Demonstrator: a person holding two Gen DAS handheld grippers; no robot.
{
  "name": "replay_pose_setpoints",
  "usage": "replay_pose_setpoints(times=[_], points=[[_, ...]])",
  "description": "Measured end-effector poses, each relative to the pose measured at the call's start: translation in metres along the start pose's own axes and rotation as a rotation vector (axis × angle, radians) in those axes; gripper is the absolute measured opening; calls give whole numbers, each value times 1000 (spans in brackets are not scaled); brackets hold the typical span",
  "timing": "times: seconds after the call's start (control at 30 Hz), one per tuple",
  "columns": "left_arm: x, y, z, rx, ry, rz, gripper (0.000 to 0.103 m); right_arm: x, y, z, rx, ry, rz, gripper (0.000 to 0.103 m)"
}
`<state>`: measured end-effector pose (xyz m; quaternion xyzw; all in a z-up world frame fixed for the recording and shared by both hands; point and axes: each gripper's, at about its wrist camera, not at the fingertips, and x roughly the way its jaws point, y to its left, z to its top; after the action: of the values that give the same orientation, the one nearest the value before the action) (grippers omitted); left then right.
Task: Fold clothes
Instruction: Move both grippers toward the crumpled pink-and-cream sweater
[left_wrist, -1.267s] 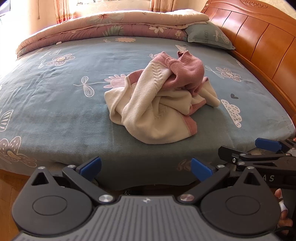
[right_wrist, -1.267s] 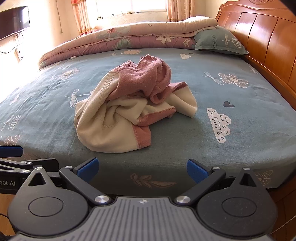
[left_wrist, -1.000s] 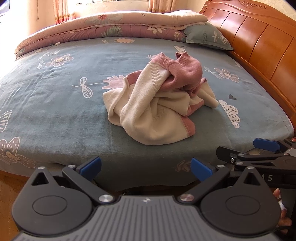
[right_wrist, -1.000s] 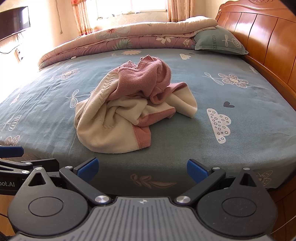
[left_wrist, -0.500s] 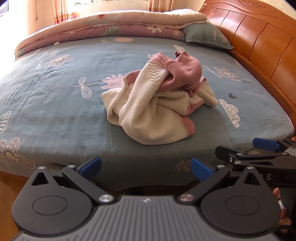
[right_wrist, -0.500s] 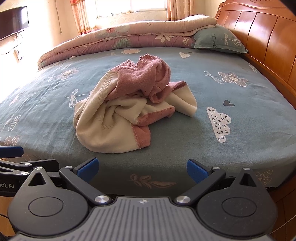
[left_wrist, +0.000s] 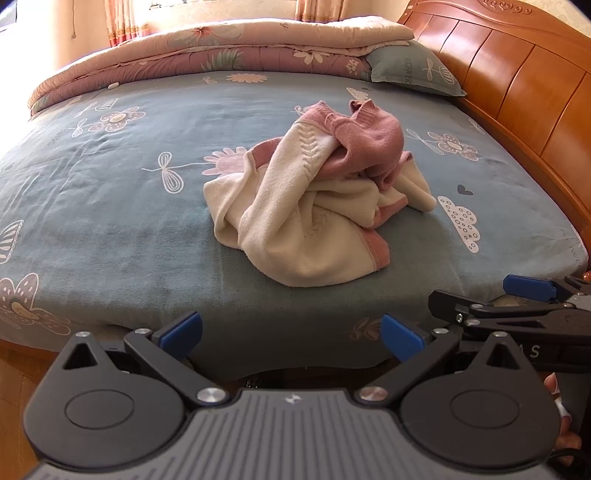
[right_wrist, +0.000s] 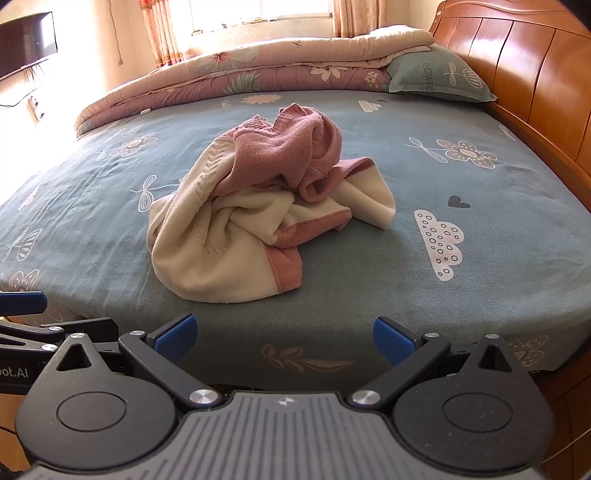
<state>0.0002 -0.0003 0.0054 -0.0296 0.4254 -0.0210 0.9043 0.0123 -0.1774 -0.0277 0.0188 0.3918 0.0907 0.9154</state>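
Note:
A crumpled cream and pink knitted sweater (left_wrist: 314, 206) (right_wrist: 258, 214) lies in a heap on the blue flowered bed sheet (left_wrist: 110, 206) (right_wrist: 480, 229), near the bed's front edge. My left gripper (left_wrist: 291, 332) hovers open at the bed's near edge, short of the sweater, with nothing between its blue pads. My right gripper (right_wrist: 284, 336) is open too, level with it and just to its right, also short of the heap. In the left wrist view the right gripper (left_wrist: 524, 295) shows from the side at the right border.
A folded floral quilt (left_wrist: 221, 48) (right_wrist: 258, 70) and a blue pillow (left_wrist: 410, 70) (right_wrist: 436, 77) lie at the far end. A wooden headboard (left_wrist: 517, 92) (right_wrist: 535, 74) runs along the right side. A dark screen (right_wrist: 26, 40) hangs on the left wall.
Both grippers have crept slightly nearer the bed; the sweater sits a touch larger in view. Both stayed open, and the sweater has not moved.

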Motion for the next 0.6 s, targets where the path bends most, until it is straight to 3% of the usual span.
replay_pose_setpoints(times=[0.6], points=[[2,0,-1,-3,1,1,102,1,0,-1,7,12,3,103]])
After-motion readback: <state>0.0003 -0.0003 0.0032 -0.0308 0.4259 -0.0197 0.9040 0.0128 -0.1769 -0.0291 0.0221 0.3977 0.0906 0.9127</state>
